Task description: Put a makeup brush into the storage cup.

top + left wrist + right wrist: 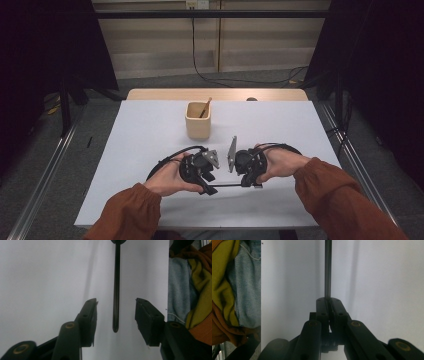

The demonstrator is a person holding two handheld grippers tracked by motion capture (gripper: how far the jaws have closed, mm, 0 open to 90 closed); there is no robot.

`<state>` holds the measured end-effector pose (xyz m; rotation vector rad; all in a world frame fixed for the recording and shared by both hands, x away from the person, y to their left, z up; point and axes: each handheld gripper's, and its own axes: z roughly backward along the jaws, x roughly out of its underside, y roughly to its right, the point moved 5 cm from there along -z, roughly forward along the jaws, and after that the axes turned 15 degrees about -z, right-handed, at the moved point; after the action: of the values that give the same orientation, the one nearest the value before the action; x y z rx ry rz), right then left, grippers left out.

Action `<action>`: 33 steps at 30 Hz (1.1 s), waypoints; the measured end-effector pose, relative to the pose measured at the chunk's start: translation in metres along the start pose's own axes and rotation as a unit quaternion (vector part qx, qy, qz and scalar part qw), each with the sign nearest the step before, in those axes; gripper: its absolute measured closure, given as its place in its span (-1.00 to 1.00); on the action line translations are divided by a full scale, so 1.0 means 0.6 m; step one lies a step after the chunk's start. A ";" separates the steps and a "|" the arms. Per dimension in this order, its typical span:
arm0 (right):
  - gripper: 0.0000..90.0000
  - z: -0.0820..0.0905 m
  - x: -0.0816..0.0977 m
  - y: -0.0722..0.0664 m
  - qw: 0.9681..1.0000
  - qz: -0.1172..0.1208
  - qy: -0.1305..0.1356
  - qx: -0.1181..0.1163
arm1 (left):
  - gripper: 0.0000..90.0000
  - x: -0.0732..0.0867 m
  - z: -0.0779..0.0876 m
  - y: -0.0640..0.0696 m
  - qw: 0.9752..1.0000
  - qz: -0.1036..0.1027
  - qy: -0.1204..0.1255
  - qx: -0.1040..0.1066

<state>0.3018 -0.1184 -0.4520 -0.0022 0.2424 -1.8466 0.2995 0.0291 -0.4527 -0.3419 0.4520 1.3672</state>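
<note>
Rod handover inspected.
We found the right gripper (328, 302) clenched on a thin, stiff rod (116, 287); the left gripper (116, 315) stood released around its free end, the likely hold.

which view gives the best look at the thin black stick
The left gripper view: the thin black stick runs nearly full length, free end between the open jaws, untouched. The right gripper view shows its shaft leaving that hand-held gripper's shut jaws. The high view shows a short dark line.
</note>
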 end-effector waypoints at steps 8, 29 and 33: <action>0.91 -0.002 -0.002 0.002 1.000 0.001 0.005 -0.002 | 0.51 -0.003 -0.006 -0.005 1.000 0.015 0.016 0.003; 0.91 0.002 -0.003 0.004 1.000 -0.002 0.007 0.005 | 0.89 -0.001 -0.015 -0.010 1.000 0.010 0.021 0.011; 0.90 0.001 -0.002 0.004 1.000 0.003 0.010 0.002 | 0.90 0.001 -0.016 -0.010 0.999 0.009 0.022 0.022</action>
<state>0.3043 -0.1183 -0.4517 0.0196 0.2514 -1.8422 0.3042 0.0240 -0.4614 -0.3339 0.5220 1.3677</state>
